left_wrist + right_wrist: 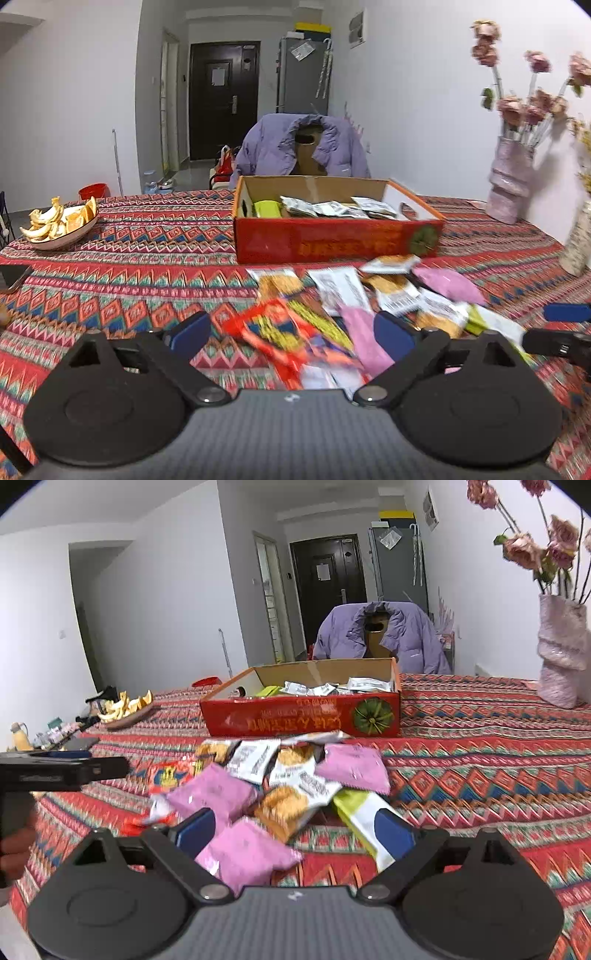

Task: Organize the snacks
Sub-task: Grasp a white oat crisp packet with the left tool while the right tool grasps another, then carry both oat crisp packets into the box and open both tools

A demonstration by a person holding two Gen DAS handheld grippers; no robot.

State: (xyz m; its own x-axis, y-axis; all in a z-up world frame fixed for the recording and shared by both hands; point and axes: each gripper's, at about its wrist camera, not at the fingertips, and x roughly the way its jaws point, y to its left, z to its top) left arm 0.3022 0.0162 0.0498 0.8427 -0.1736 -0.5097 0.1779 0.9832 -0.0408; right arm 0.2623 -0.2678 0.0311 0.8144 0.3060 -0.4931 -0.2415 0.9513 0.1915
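Note:
A pile of snack packets lies on the patterned tablecloth in front of an open red cardboard box that holds several packets. My left gripper is open and empty, low over the pile's left side above a red and yellow packet. In the right wrist view the pile holds pink packets, white ones and a green and white one. My right gripper is open and empty over the near pink packet. The box stands behind.
A dish of orange peel sits far left. A pink vase with dried roses and a second vase stand right. A phone lies at the left edge. A chair with a purple jacket stands behind the table.

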